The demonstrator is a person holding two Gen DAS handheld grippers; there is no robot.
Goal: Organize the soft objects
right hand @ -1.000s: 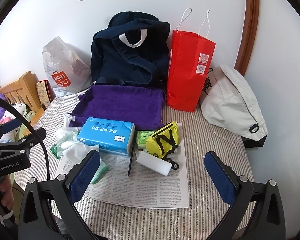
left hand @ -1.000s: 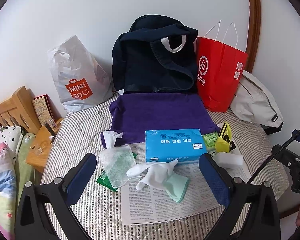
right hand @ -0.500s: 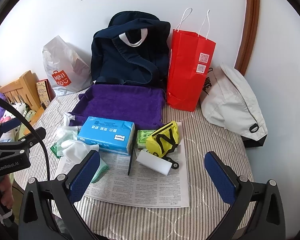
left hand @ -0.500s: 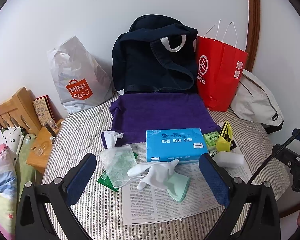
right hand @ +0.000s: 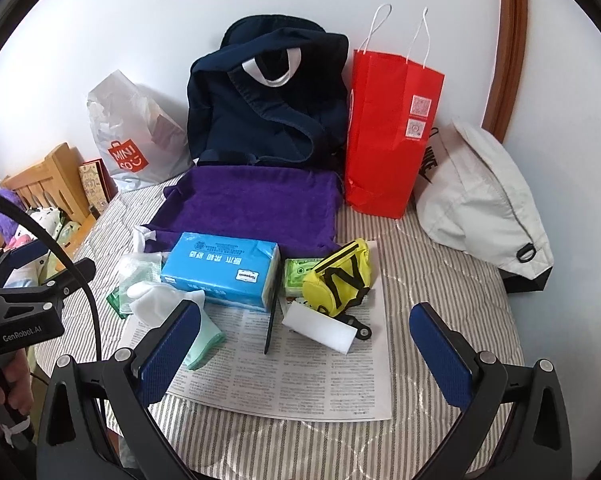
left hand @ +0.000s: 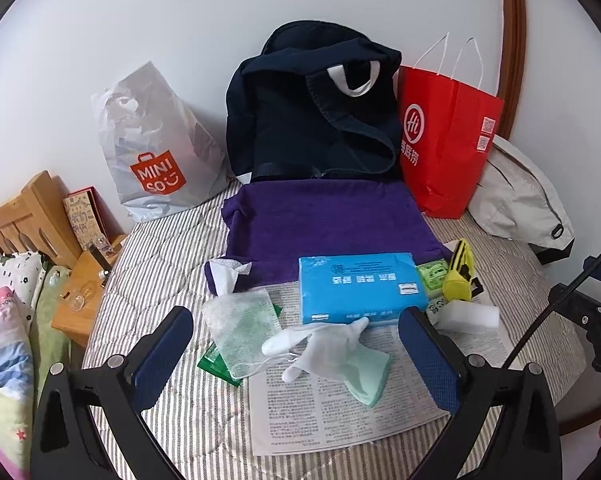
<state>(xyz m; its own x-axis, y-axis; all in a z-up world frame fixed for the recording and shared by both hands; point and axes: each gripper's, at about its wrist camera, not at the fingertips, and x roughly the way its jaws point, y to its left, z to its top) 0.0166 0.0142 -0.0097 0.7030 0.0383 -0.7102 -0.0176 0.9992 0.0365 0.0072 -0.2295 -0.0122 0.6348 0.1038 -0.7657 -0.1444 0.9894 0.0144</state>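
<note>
Tissue box (left hand: 362, 288) lies before towel (left hand: 324, 224), seemingly overlapping newspaper (right hand: 300, 368).

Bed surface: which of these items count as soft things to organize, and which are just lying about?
Likely job items:
purple towel
white glove
mint cloth
mesh pouch
yellow pouch
tissue pack

Probably bystanders:
newspaper
white block
red paper bag
navy bag

"MINISO" on white plastic bag (left hand: 156, 148) — "Hi" on red paper bag (left hand: 444, 140) — "GenRobot.AI" on left device body (right hand: 20, 334).
</note>
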